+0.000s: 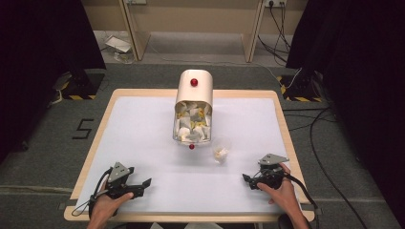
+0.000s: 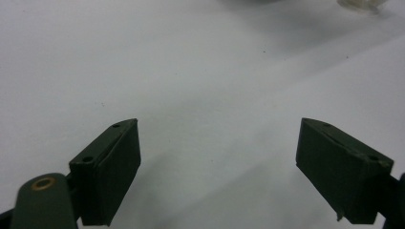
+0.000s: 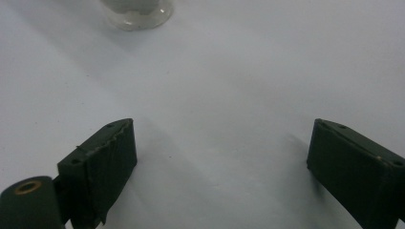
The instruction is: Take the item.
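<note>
Looks unstarted: left tool (image 1: pixel 143 183) and right tool (image 1: pixel 249 180) wide open, empty, at the counter's (image 1: pixel 143 138) near edge. Cream dispenser (image 1: pixel 193 107) mid-counter; clear plastic cup (image 1: pixel 221 150) beside it (contents unclear).

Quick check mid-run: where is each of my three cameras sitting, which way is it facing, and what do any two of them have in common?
High view: above the person's side, looking forward and down on the table; it shows both hands, the left gripper, the right gripper, the dispenser and the clear cup.
Left gripper view: rides the left gripper, looking along its wide-apart jaws over the white tabletop.
Right gripper view: rides the right gripper, jaws apart, facing the cup.
Shared: high and right gripper views both show the cup.
</note>
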Available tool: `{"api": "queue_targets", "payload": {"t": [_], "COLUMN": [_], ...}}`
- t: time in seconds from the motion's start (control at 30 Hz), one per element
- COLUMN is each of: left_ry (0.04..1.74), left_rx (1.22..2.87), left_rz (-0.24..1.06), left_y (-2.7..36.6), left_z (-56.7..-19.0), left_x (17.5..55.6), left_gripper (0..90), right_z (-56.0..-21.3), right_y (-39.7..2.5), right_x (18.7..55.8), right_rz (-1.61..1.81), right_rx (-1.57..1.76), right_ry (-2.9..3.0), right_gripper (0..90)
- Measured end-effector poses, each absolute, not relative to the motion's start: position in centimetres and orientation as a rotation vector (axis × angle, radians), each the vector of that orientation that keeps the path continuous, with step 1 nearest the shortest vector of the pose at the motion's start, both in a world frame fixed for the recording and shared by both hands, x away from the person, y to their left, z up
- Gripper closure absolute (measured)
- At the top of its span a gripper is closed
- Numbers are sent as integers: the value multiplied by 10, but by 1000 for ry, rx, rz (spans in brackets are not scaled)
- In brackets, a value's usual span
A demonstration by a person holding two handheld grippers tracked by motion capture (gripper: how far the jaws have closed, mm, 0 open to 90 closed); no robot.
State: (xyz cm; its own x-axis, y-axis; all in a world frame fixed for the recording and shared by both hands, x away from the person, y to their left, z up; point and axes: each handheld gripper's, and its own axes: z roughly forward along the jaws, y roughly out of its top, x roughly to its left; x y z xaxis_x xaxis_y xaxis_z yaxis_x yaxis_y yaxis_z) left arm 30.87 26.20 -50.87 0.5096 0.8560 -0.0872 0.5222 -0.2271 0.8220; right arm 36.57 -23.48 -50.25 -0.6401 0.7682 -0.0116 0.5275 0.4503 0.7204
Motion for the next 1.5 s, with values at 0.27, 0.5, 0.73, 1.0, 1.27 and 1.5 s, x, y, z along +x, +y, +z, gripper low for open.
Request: {"api": "queue_targets", "payload": {"t": [0.27,0.5,0.73,1.0,1.27,1.5], "left_ry": [1149,1152,1170,1179,1177,1189], "left_rx": [1870,1873,1866,1844,1809,1782], "left_rz": [512,548,601,620,643,669], "left_y": [263,262,256,255,254,252], "left_z": [-520,-523,-525,-527,-530,-533], "left_x": [290,280,274,268,262,257], "left_gripper": [146,146,142,143,142,144], "right_z": [-503,-503,-503,-502,-503,-503], "right_y": [-235,-235,-235,-235,-235,-235], "right_x": [366,366,366,366,366,366], "right_rz": [1001,1000,1001,1000,1000,1001], "right_rx": [1102,1103,1103,1103,1102,1101], "right_ry": [2369,2369,2369,2369,2369,2369], "right_gripper": [102,102,102,102,102,102]}}
